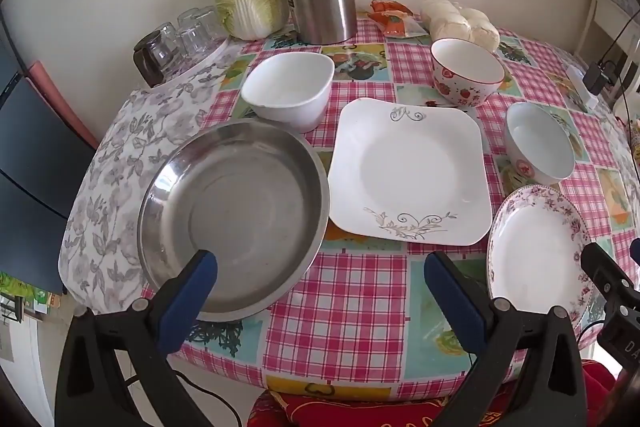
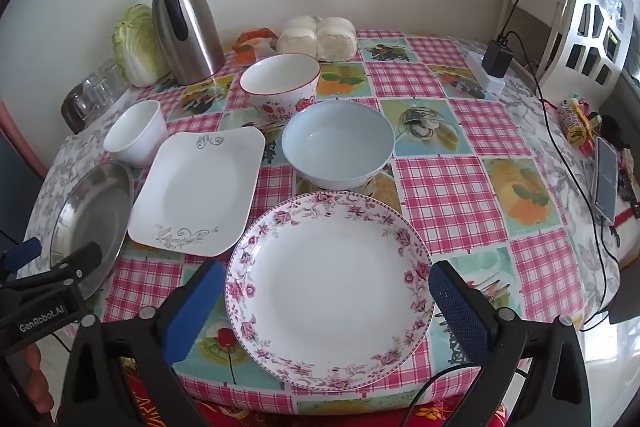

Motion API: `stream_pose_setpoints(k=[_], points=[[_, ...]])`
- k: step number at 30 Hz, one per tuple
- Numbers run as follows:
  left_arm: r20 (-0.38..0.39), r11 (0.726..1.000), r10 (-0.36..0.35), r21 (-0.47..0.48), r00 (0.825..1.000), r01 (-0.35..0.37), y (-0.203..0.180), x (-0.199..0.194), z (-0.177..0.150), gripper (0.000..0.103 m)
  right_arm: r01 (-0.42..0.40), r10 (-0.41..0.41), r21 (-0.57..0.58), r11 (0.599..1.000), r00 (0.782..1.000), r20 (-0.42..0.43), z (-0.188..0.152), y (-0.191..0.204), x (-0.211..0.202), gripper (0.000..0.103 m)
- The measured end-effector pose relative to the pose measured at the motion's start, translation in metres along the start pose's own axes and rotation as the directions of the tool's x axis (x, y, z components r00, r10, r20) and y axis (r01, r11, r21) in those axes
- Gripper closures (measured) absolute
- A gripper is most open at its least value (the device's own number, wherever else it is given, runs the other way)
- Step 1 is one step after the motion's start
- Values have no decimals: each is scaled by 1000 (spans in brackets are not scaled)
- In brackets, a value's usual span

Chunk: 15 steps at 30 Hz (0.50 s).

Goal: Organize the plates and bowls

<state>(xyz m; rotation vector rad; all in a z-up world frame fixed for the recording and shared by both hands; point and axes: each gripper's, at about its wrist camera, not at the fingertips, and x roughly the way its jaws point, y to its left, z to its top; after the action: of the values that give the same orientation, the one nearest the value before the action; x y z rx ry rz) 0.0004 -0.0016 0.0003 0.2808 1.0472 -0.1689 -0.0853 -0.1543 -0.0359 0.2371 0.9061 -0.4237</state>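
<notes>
Both sets of fingers stand wide and empty: your left gripper [image 1: 320, 275] hangs by the steel pan [image 1: 234, 217], your right gripper [image 2: 328, 291] straddles the floral plate [image 2: 330, 289]. Plates and bowls lie unstacked, spread singly on the counter [image 2: 452, 195], so each rim is probably reachable.

Left gripper [image 1: 320, 263]: two black plastic arms shaped like tapered wedges, each ending in a flat blue rubbery pad. A round silver rivet sits on each arm just behind its pad, and a second dark one further back. A thin black cable trails below the left-hand arm.

Right gripper [image 2: 326, 281]: the same build, black arms with silver rivets behind blue pads; the right-hand pad shows a fine dotted grid texture. A black cable curls beneath that arm. Seen from the right wrist view, the left gripper's black body carries white lettering reading "GenRobot.AI".
</notes>
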Motion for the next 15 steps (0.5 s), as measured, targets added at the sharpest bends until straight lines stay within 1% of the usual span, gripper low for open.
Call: stream_pose_setpoints(k=[2, 3, 8, 9, 15], points=[[2, 1000, 0, 2, 1000, 0, -3, 1, 1, 0, 1, -1, 0, 1000, 1000, 2, 0, 0, 0, 0], [-2, 1000, -7, -14, 1000, 7, 7, -1, 0, 0, 1, -1, -1, 1000, 1000, 3, 0, 0, 1, 0], [3, 1000, -3, -9, 1000, 3, 11, -2, 2, 0, -10, 10, 8, 1000, 1000, 5, 0, 0, 0, 0], [7, 1000, 9, -13, 1000, -9, 5, -1, -2, 0, -10, 10, 8, 1000, 1000, 5, 0, 0, 0, 0], [10, 1000, 14, -15, 1000, -14, 5, -1, -1, 0, -11, 11, 9, 1000, 1000, -2, 2, 1, 4, 0]])
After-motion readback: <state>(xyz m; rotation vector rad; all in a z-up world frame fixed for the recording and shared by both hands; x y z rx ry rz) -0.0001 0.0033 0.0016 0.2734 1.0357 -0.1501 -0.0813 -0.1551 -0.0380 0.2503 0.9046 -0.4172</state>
